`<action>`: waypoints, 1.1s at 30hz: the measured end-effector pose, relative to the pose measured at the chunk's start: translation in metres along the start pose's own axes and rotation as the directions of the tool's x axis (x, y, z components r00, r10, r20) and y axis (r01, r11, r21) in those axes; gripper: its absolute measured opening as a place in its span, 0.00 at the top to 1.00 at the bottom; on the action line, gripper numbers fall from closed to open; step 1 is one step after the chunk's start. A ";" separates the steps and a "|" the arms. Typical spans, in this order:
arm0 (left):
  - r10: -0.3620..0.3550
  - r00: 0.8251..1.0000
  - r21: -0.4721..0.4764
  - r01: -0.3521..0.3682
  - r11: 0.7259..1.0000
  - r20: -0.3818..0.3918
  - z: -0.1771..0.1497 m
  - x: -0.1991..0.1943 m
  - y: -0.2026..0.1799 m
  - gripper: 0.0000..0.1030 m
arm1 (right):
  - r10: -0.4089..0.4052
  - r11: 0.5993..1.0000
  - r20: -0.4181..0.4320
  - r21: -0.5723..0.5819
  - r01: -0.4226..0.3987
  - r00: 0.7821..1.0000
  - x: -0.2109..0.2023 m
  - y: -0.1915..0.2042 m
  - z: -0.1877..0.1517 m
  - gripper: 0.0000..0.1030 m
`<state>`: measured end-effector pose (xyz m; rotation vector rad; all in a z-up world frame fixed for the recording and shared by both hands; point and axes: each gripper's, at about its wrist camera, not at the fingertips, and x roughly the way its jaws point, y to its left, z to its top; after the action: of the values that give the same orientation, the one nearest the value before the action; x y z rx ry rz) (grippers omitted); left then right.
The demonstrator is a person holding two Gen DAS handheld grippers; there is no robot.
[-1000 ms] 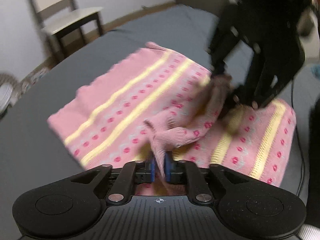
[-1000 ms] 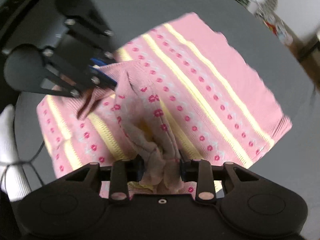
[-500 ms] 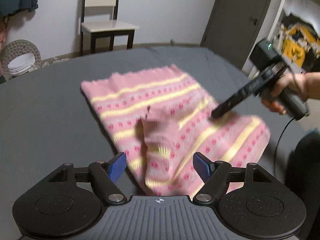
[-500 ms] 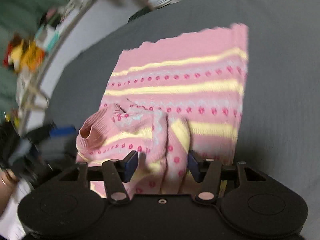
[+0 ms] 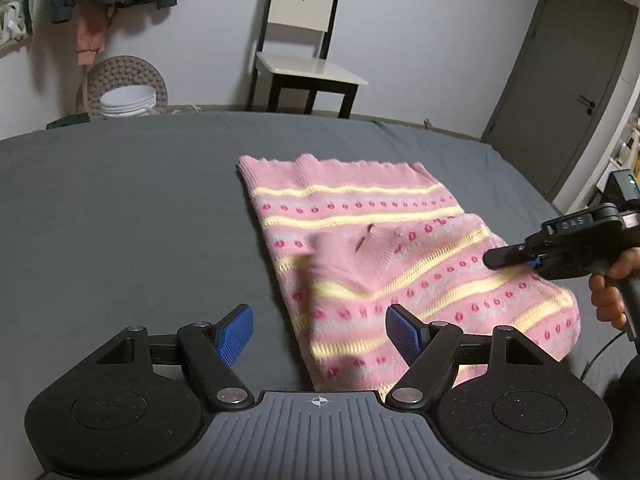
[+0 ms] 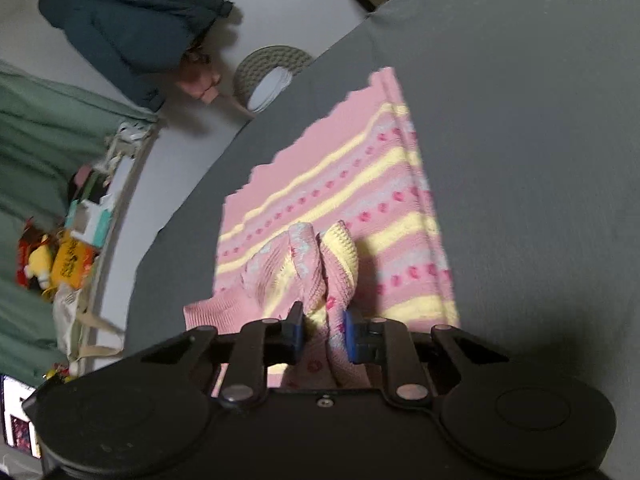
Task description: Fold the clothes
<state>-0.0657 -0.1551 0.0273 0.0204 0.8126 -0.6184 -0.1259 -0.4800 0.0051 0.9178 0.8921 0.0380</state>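
The pink striped sweater [image 5: 360, 248] lies spread on the grey bed [image 5: 120, 208], its scalloped hem at the far side and a sleeve [image 5: 372, 256] laid across the body. That flat layout probably serves the folding: with the body smoothed out, loose parts can be drawn inward over it.

The left tongs [image 5: 318, 330] hang just above the near left edge of the sweater, released, the blue pads [image 5: 236, 334] wide apart with nothing between them.

The right tongs [image 6: 322, 334] are clenched on a bunched ridge of knit at the sweater's near right part, lifting it into a hump above the flat cloth. In the left view they show side-on at the right, in a hand [image 5: 612, 280]. Holding a gathered fold like this suggests that part is being carried across the body, though where it goes is not settled
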 end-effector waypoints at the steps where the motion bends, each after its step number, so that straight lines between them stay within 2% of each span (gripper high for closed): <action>1: 0.011 1.000 0.006 -0.011 1.000 -0.011 -0.001 0.003 -0.001 0.28 | -0.019 1.000 -0.009 0.013 0.019 1.000 0.006 -0.003 -0.001 0.81; 4: 0.023 0.999 0.003 -0.023 1.000 -0.026 -0.001 0.008 -0.002 0.28 | -0.001 0.996 -0.008 0.094 0.001 1.000 0.013 -0.011 -0.003 0.74; 6: 0.009 1.000 -0.028 -0.010 1.000 -0.023 -0.001 0.009 0.000 0.28 | 0.035 0.990 0.003 0.139 -0.035 0.999 0.014 -0.014 -0.002 0.59; 8: -0.023 1.000 -0.082 0.023 0.996 -0.008 -0.002 0.004 0.003 0.28 | 0.040 0.993 0.014 0.112 -0.041 0.999 0.015 -0.012 -0.001 0.56; 12: -0.069 0.997 -0.116 0.071 0.991 0.021 -0.007 -0.006 -0.002 0.28 | 0.048 0.997 0.055 0.054 -0.051 0.997 0.021 -0.008 0.008 0.56; 15: -0.104 0.994 -0.099 0.107 0.989 0.039 -0.011 -0.016 -0.012 0.28 | 0.053 0.998 0.056 -0.019 -0.052 0.997 0.029 -0.005 0.014 0.57; 16: -0.109 0.993 -0.090 0.111 0.990 0.037 -0.013 -0.017 -0.016 0.28 | 0.049 0.998 0.052 -0.043 -0.047 0.997 0.029 -0.004 0.015 0.58; 18: -0.109 0.994 -0.063 0.111 0.992 0.029 -0.017 -0.019 -0.024 0.28 | 0.032 0.996 0.043 -0.088 -0.028 0.999 0.027 0.000 0.015 0.77; 22: -0.084 0.996 0.019 0.084 0.996 0.021 -0.025 -0.023 -0.040 0.28 | 0.037 0.979 0.086 -0.205 -0.018 0.996 0.009 0.018 0.009 0.79; 25: -0.101 0.995 0.068 0.098 0.993 0.029 -0.028 -0.025 -0.047 0.28 | 0.107 0.968 0.149 -0.243 -0.068 0.983 -0.013 0.029 -0.001 0.80; 27: -0.107 0.994 0.094 0.104 0.990 0.022 -0.030 -0.023 -0.053 0.28 | 0.097 0.973 0.169 -0.225 -0.058 0.981 -0.015 0.028 -0.003 0.80; 31: -0.105 0.994 0.137 0.107 0.985 -0.022 -0.033 -0.015 -0.065 0.28 | -0.022 0.989 0.138 -0.143 0.042 0.990 0.009 0.012 0.003 0.78; 33: -0.104 0.994 0.158 0.109 0.981 -0.044 -0.035 -0.010 -0.071 0.28 | -0.051 0.992 0.116 -0.108 0.064 0.992 0.017 0.006 0.005 0.70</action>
<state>-0.1317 -0.1999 0.0251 0.1357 0.8005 -0.7857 -0.1092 -0.4729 -0.0002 0.7817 0.8027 -0.0131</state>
